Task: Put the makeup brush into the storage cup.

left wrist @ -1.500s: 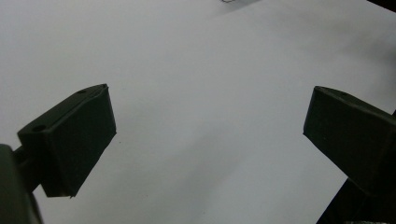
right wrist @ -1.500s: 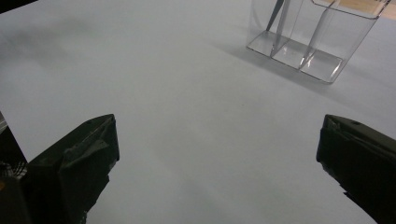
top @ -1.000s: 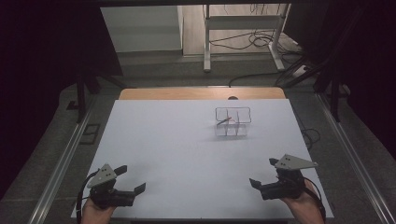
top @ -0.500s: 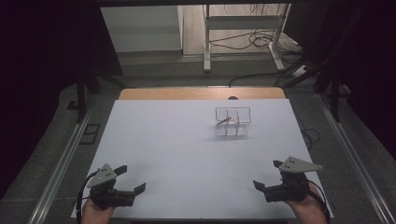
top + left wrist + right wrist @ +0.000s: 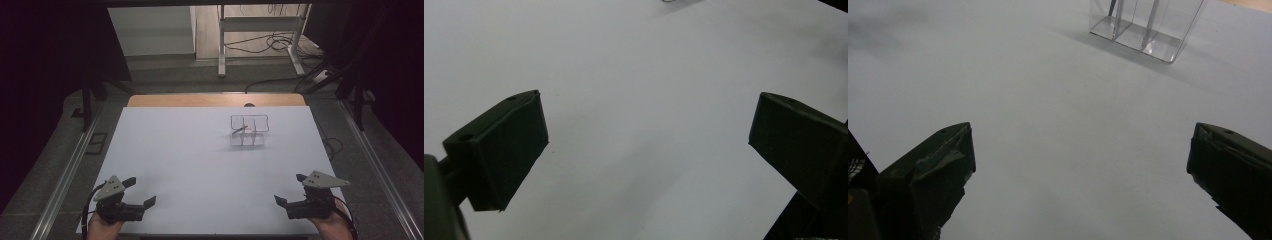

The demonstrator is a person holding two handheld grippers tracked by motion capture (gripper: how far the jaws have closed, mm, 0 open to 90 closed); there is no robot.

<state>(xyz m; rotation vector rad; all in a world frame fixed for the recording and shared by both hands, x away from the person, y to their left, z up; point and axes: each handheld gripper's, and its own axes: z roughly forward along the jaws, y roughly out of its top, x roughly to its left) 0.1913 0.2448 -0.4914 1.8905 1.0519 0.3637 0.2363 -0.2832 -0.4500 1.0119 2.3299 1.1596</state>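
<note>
Landmark: clear divided organizer [image 5: 249,131], far right of centre on white table [image 5: 190,160].
Contents: a thin pen-like item stands inside.
Left gripper [image 5: 140,191]: released, empty, well short of organizer.
Right gripper [image 5: 289,189]: released, empty, well short too.
Progress: nothing grasped; reach remains.

dim room, grey floor [image 5: 165,75], loose cables [image 5: 270,45]

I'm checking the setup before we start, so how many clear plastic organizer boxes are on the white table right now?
1. The clear organizer box stands on the far right-of-centre part of the white table, divided into compartments, with a thin dark item leaning in one. Nothing on the table could hide another.
</note>
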